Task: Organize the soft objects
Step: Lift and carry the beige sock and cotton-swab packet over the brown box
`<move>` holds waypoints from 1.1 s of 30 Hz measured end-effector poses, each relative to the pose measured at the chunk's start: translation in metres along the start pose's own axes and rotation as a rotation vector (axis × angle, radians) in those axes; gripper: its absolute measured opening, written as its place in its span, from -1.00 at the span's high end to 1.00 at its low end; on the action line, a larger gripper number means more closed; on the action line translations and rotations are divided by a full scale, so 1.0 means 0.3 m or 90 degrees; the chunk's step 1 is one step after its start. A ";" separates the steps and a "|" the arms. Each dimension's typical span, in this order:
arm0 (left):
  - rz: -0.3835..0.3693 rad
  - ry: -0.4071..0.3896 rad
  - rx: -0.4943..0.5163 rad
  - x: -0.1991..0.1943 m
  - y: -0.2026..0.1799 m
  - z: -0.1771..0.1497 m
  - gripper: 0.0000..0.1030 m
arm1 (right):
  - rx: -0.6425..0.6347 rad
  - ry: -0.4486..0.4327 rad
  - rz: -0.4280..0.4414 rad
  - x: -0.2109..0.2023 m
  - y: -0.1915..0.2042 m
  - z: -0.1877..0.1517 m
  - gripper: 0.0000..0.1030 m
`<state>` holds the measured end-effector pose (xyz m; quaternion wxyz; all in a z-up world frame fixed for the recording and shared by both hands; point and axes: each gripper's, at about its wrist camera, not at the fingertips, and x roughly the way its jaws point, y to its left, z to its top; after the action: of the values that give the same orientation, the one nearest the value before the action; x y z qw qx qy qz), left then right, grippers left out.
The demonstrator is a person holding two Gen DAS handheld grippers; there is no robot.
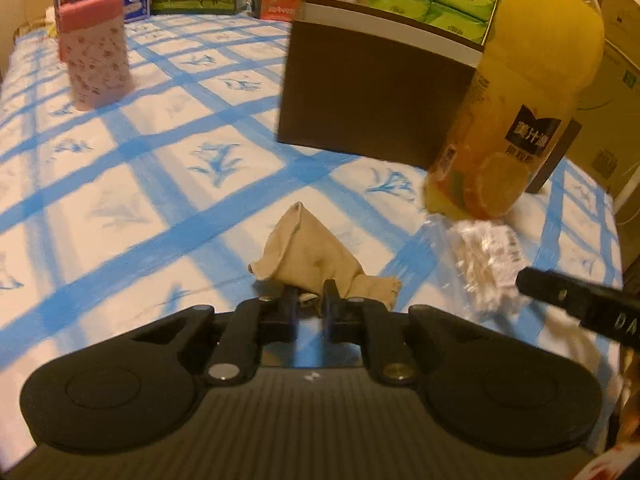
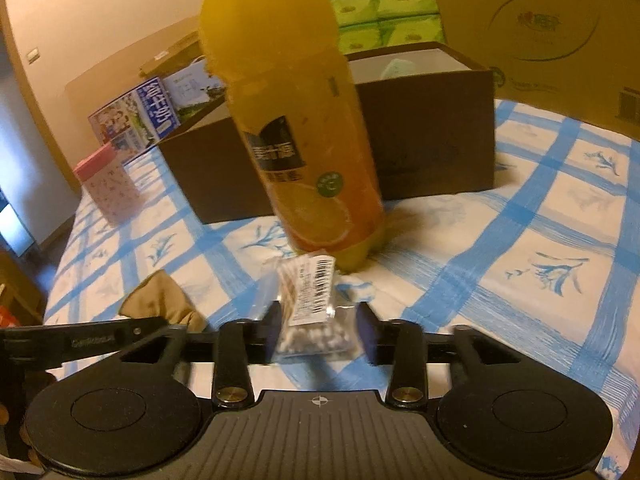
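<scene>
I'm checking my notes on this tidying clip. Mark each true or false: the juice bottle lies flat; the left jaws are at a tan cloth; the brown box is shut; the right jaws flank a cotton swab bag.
1. The juice bottle lies flat. False: it stands.
2. The left gripper is at the tan cloth. True.
3. The brown box is shut. False: its top is open.
4. The right gripper flanks the cotton swab bag. True.

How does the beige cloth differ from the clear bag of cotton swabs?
The beige cloth is opaque, plain and crumpled into a peak; the bag of cotton swabs is transparent, with a barcode label. The cloth lies at the nearly closed left tool; the bag sits between the wide-open fingers of the right tool. Both rest on the blue-checked cover, near the juice bottle.
</scene>
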<state>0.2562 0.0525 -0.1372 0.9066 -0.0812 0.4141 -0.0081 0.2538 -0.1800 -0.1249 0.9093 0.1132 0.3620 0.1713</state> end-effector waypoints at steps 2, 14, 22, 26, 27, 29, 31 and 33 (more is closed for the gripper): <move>0.011 -0.002 0.001 -0.024 0.034 -0.008 0.78 | -0.012 -0.003 -0.002 0.003 0.017 -0.004 -0.26; 0.008 0.009 -0.054 -0.035 0.109 0.011 -0.19 | -0.140 0.022 -0.049 0.144 0.145 -0.011 -0.52; 0.029 0.018 -0.021 0.044 0.011 0.040 -0.26 | -0.198 0.027 -0.062 0.194 0.150 -0.021 -0.52; 0.066 0.010 0.034 0.078 -0.039 0.035 -0.18 | -0.223 0.026 -0.063 0.200 0.147 -0.034 -0.48; 0.070 0.006 0.049 0.081 -0.048 0.032 -0.04 | -0.230 0.024 -0.066 0.197 0.148 -0.037 -0.41; 0.062 0.000 0.067 0.078 -0.057 0.026 0.25 | -0.240 0.021 -0.066 0.194 0.148 -0.041 -0.29; 0.058 -0.003 0.076 0.075 -0.060 0.023 0.59 | -0.246 0.018 -0.067 0.188 0.150 -0.041 0.02; 0.045 -0.002 0.081 0.069 -0.059 0.021 0.72 | -0.253 0.018 -0.066 0.182 0.153 -0.042 0.08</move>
<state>0.2755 0.0341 -0.1460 0.9104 -0.0087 0.4136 -0.0019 0.2717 -0.1155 -0.1526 0.9163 -0.0896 0.3390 0.1936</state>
